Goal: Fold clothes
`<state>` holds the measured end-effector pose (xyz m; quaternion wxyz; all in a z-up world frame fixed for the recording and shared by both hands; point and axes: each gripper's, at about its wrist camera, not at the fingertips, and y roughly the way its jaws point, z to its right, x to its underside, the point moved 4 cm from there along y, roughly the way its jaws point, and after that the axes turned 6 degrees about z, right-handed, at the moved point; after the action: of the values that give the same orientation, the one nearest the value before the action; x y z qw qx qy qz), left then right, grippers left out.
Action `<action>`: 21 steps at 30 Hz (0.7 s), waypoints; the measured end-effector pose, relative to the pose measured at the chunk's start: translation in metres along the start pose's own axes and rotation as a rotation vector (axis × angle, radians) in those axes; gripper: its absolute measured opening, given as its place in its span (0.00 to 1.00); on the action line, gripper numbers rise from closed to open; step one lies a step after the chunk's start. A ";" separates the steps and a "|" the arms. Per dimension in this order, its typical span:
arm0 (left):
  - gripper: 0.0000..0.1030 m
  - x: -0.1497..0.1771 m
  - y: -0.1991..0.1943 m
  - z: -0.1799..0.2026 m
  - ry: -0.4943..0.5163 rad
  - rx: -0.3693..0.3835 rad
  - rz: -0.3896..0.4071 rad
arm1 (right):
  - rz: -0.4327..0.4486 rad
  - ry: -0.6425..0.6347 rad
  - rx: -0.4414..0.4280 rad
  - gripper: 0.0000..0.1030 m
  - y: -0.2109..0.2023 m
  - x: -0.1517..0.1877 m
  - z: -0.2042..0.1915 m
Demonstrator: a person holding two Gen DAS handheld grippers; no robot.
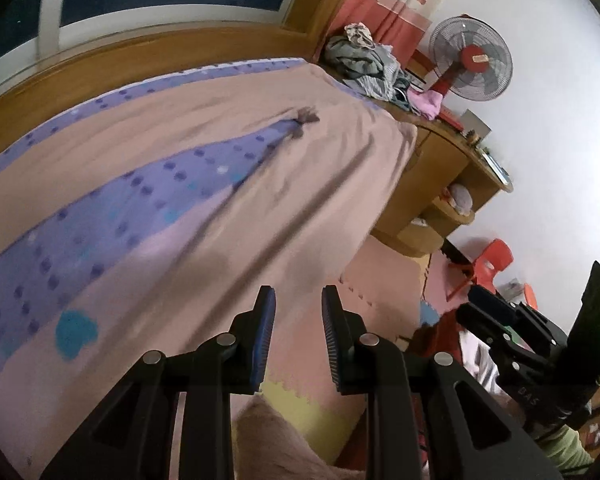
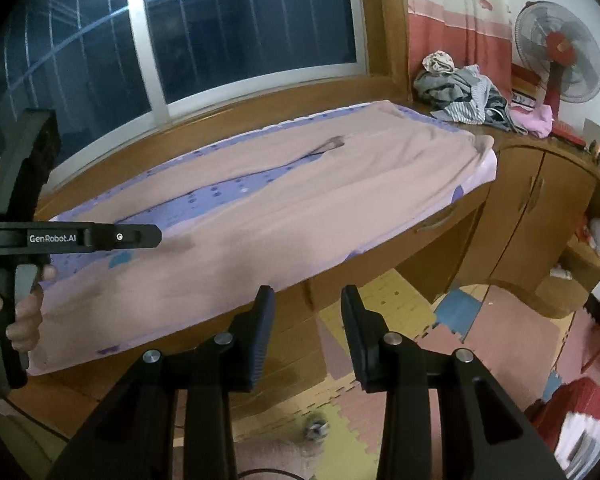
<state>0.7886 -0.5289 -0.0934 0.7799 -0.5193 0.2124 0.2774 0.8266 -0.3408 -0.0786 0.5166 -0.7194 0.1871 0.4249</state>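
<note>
The left tool (image 1: 298, 300) hangs spread, with nothing between its pads. The right tool (image 2: 306, 300) is spread too, a bit wider, and it holds nothing. Both float past the near edge of the surface (image 2: 440, 220), over the floor mats (image 2: 380, 308).

A big pink cloth (image 2: 300, 200) lies flat on the surface. In the right view it starts at about 9 o'clock from the right tool and runs long toward 1 o'clock. A purple dotted strip (image 2: 228, 192) shows through a gap down the middle, along that same long line. In the left view the pink cloth (image 1: 260, 200) fills the space from 9 to 12 o'clock of the left tool, and its near edge sits just above the pads.

The pile (image 2: 460, 92) of clothes sits at the far end, near 1 o'clock, by the red fan (image 2: 556, 56). It is well apart from both tools.

The left tool (image 2: 158, 236), held in a hand (image 2: 24, 316), reaches over the near end of the cloth in the right view, so I think the left hand is nearer to the cloth. The right tool is on the side toward the pile. A reach to the pile would go up the long line of the cloth.
</note>
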 end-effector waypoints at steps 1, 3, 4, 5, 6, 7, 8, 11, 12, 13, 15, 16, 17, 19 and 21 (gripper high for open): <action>0.23 -0.009 0.011 0.000 -0.009 0.005 0.004 | -0.005 -0.005 0.002 0.33 0.008 -0.007 0.008; 0.23 -0.032 0.036 0.001 -0.036 0.023 0.014 | -0.016 -0.016 0.009 0.33 0.025 -0.021 0.023; 0.23 -0.042 0.046 0.002 -0.048 0.031 0.023 | -0.020 -0.024 0.005 0.33 0.033 -0.030 0.032; 0.23 -0.053 0.056 0.003 -0.059 0.038 0.030 | -0.021 -0.041 -0.004 0.33 0.042 -0.040 0.042; 0.23 -0.064 0.066 0.004 -0.072 0.043 0.033 | -0.024 -0.055 0.004 0.33 0.050 -0.050 0.051; 0.23 -0.075 0.077 0.006 -0.086 0.048 0.037 | -0.027 -0.067 0.017 0.33 0.058 -0.058 0.059; 0.23 -0.085 0.086 0.007 -0.099 0.060 0.035 | -0.030 -0.079 0.031 0.33 0.066 -0.067 0.068; 0.23 -0.115 0.116 0.014 -0.108 0.115 0.006 | -0.010 -0.035 0.016 0.33 0.088 -0.096 0.099; 0.23 -0.124 0.122 0.016 -0.102 0.108 0.004 | -0.002 -0.019 0.013 0.33 0.096 -0.103 0.107; 0.23 -0.132 0.128 0.019 -0.096 0.102 0.002 | -0.001 -0.001 0.016 0.33 0.106 -0.111 0.115; 0.23 -0.147 0.138 0.025 -0.081 0.108 0.006 | -0.011 0.012 -0.004 0.33 0.123 -0.125 0.129; 0.23 -0.154 0.144 0.027 -0.070 0.101 0.007 | -0.017 0.016 -0.017 0.33 0.131 -0.132 0.135; 0.23 -0.159 0.150 0.028 -0.063 0.086 0.005 | -0.024 0.008 -0.028 0.33 0.142 -0.140 0.141; 0.23 -0.169 0.167 0.030 -0.059 0.050 -0.002 | -0.039 -0.020 -0.046 0.33 0.165 -0.158 0.154; 0.23 -0.179 0.182 0.033 -0.068 0.021 0.002 | -0.048 -0.048 -0.069 0.33 0.187 -0.172 0.158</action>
<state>0.5356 -0.4807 -0.0962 0.7919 -0.5009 0.1891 0.2936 0.5301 -0.3021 -0.0661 0.5060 -0.7305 0.1426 0.4357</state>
